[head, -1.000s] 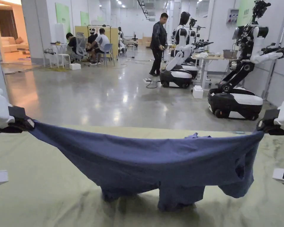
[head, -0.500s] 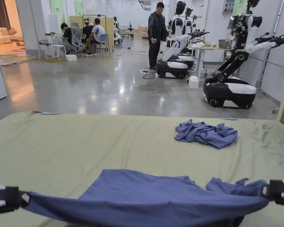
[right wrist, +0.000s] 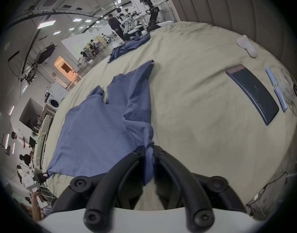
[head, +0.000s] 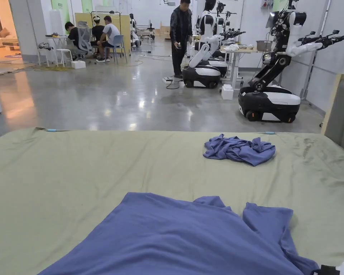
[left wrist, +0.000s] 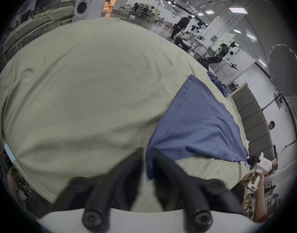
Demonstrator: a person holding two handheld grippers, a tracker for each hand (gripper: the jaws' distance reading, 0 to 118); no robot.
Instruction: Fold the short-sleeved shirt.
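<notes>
A blue short-sleeved shirt (head: 189,236) lies spread on the green bed sheet (head: 78,172), its far edge and a sleeve pointing away from me. In the left gripper view the left gripper (left wrist: 148,151) is shut on one near corner of the shirt (left wrist: 194,119). In the right gripper view the right gripper (right wrist: 149,150) is shut on a bunched near corner of the shirt (right wrist: 100,127). The right gripper (head: 329,270) also peeks in at the bottom right of the head view. The cloth stretches low between the two grippers along the near edge of the bed.
A second crumpled blue garment (head: 239,149) lies farther back on the bed. A dark phone (right wrist: 252,93), small light blue items (right wrist: 277,92) and a white sock (right wrist: 246,45) lie to the right near the grey headboard (head: 341,111). Wheeled robots (head: 270,102) and people stand beyond.
Both grippers have come down and toward me with the shirt. The shirt, hanging in the air a second ago, now lies laid out on the sheet. The head camera tilted down.
</notes>
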